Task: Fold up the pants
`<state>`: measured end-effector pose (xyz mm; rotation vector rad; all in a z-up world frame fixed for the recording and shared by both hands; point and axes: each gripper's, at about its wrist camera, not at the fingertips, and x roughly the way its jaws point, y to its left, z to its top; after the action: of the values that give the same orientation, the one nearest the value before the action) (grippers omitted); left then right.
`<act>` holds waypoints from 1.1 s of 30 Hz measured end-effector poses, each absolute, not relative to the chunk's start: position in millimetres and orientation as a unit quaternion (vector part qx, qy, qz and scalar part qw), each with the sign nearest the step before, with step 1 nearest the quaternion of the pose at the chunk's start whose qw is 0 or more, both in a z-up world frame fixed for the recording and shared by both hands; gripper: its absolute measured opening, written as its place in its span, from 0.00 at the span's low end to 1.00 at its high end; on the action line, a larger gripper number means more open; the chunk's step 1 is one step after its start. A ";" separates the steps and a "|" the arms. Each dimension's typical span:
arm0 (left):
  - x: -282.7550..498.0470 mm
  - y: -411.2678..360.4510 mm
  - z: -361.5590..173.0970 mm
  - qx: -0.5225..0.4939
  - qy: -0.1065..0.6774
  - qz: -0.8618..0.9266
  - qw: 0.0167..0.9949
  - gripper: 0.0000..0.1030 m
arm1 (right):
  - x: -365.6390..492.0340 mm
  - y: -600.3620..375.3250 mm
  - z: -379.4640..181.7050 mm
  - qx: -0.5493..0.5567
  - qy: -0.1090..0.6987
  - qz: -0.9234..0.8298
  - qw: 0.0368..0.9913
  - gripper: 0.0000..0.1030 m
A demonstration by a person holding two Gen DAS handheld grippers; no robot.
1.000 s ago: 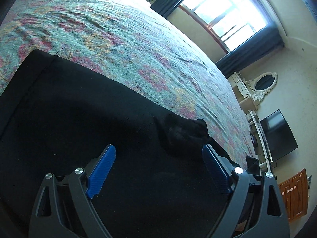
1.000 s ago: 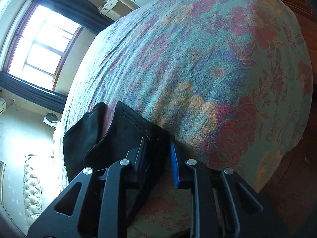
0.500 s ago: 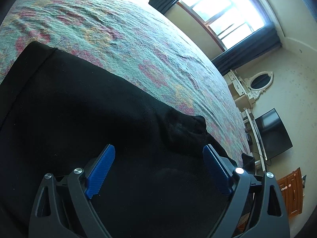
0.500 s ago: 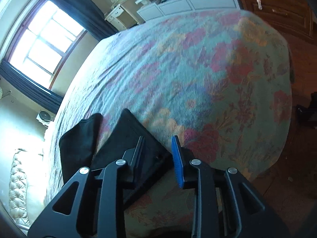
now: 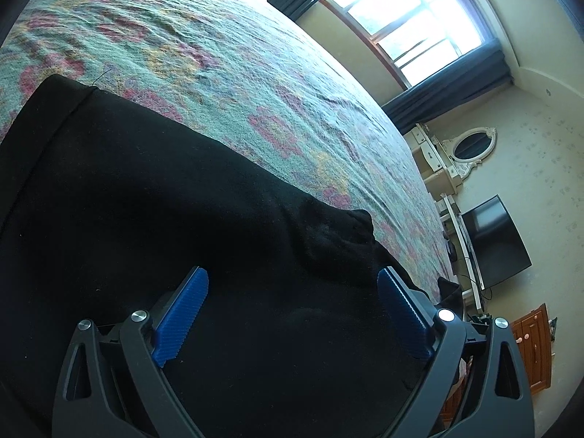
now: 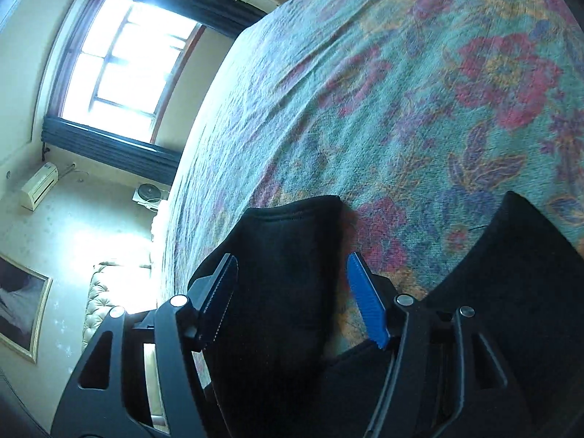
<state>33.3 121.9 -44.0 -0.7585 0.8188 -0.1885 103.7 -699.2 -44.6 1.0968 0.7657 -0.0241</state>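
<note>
Your right gripper [image 6: 292, 277] has let go of the pants [image 5: 153, 219] edge and swung across to the other leg; its jaws are opening, pressing nothing. Your left gripper [image 5: 292, 292] hovers wide apart over the black pants, spread on the bedspread [image 5: 237, 65].

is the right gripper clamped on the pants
No, the right gripper has its jaws apart and opening, with a black pants leg lying between them unpinched.
</note>
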 end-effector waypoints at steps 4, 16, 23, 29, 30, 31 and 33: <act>33.3 123.4 -44.2 -0.361 0.386 -0.091 0.844 0.90 | 119.9 -695.6 -59.9 0.524 0.362 -0.021 0.771 0.61; 34.1 119.2 -43.1 -0.349 0.387 -0.091 0.849 0.90 | 109.6 -681.9 -53.4 0.501 0.360 0.002 0.787 0.07; 34.4 119.6 -43.7 -0.349 0.387 -0.091 0.849 0.90 | 46.0 -698.1 25.1 0.459 0.297 0.008 0.837 0.07; 34.4 119.3 -43.7 -0.349 0.387 -0.091 0.848 0.90 | -14.6 -722.0 35.3 0.466 0.283 -0.029 0.838 0.06; 34.6 119.5 -43.8 -0.350 0.388 -0.092 0.848 0.90 | -21.3 -723.7 31.9 0.467 0.285 -0.033 0.836 0.06; 34.8 120.0 -43.8 -0.351 0.389 -0.092 0.847 0.90 | -26.1 -725.6 27.6 0.467 0.291 -0.035 0.835 0.06; 34.8 122.0 -43.4 -0.358 0.390 -0.094 0.843 0.90 | -33.7 -730.6 14.5 0.470 0.301 -0.047 0.828 0.06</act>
<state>34.8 122.0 -43.4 -0.7552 0.8231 -0.1981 -33.7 -730.6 14.5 0.9980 0.6386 -0.0997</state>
